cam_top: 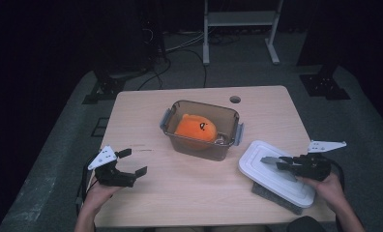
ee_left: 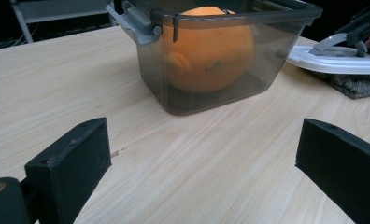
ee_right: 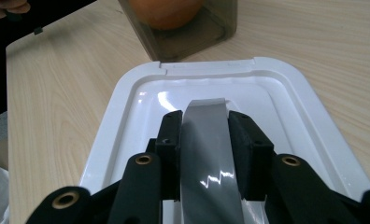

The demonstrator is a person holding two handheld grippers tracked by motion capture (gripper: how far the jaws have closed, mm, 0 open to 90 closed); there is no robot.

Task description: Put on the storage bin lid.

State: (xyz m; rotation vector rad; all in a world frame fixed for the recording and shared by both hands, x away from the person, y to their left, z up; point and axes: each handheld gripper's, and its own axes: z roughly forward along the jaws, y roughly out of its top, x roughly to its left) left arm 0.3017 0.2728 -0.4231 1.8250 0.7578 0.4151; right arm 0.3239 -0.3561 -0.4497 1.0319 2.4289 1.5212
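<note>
Lower left of the high view: left gripper (cam_top: 131,163) resting over bare table (cam_top: 189,188), jaws spread wide, nothing between them, probably waiting to steady the container (cam_top: 200,129) at frame centre. Inside it, an orange plush toy (cam_top: 195,128). Lower right: white lid (cam_top: 274,173) lying on a grey pad (cam_top: 276,199), presumably raised for easier pickup. Right gripper (cam_top: 281,163) clamped on the lid's grey handle strip (ee_right: 210,149), a hold seen clearly in the right gripper view. Container's side latch (ee_left: 138,23) plain in the left gripper view.

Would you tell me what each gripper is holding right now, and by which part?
The right gripper clamps the grey handle strip on top of the white lid, jaws on its two edges. The left gripper is open and holds nothing.
</note>
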